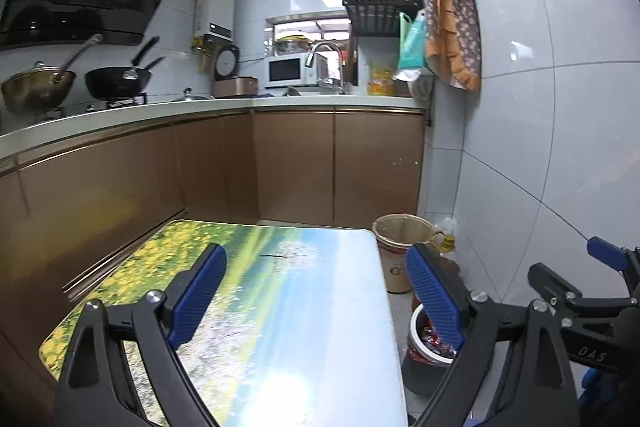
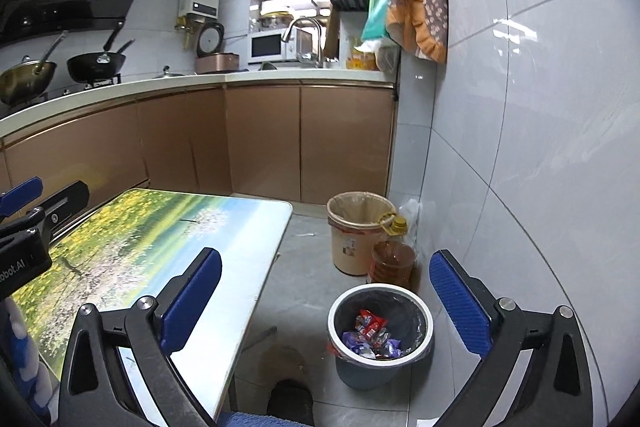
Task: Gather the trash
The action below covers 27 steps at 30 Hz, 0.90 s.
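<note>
Along the far left, a kitchen counter (image 2: 200, 83) carries pans on a stove, with brown cabinets beneath. Nearer, a small table (image 2: 224, 227) printed with a meadow scene stands bare; no trash shows on it. Over the table hovers the left gripper (image 1: 316, 291), its blue-padded jaws spread wide with nothing between them and touching nothing.

Moving right, the grey tiled floor holds a tan lined bin (image 2: 360, 227) against the wall, a yellow-capped oil bottle (image 2: 394, 227) and an amber container (image 2: 394, 263) beside it. Closer in sits a small grey bin (image 2: 424, 315) with a white rim, holding crumpled red and purple wrappers (image 2: 372, 335). This is where the trash now lies.

Furthest right, the right gripper (image 2: 326, 303) hangs above the floor by the grey bin, jaws equally wide and empty.

Judging by the bare table and the filled bin, collecting looks finished or nearly so; no loose wrapper is visible, though a faint scrap on the floor near the tan bin is too small to identify.
</note>
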Each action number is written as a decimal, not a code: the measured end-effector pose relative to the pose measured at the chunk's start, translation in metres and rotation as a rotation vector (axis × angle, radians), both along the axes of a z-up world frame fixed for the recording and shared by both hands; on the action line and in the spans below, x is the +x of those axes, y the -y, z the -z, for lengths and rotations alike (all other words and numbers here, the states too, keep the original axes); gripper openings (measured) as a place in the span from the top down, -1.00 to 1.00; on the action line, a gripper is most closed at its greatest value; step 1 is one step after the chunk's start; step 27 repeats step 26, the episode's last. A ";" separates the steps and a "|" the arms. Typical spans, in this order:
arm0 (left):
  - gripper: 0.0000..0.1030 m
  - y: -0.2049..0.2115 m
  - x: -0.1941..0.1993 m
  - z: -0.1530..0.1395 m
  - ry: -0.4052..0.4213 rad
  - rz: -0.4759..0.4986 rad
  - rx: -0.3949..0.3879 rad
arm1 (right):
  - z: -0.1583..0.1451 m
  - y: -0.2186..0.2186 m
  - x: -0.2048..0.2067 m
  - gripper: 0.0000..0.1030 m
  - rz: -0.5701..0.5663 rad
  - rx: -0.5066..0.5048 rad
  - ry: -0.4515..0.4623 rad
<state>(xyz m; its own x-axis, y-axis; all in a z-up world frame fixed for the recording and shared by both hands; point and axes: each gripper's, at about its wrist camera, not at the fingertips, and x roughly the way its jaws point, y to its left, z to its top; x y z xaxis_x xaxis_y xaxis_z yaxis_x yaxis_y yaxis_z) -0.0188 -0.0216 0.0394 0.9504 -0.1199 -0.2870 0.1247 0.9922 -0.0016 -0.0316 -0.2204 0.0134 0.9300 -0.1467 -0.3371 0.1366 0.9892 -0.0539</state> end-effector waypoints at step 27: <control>-0.77 -0.029 -0.064 -0.015 0.025 -0.036 -0.008 | -0.019 -0.019 -0.069 -1.00 -0.034 -0.058 0.098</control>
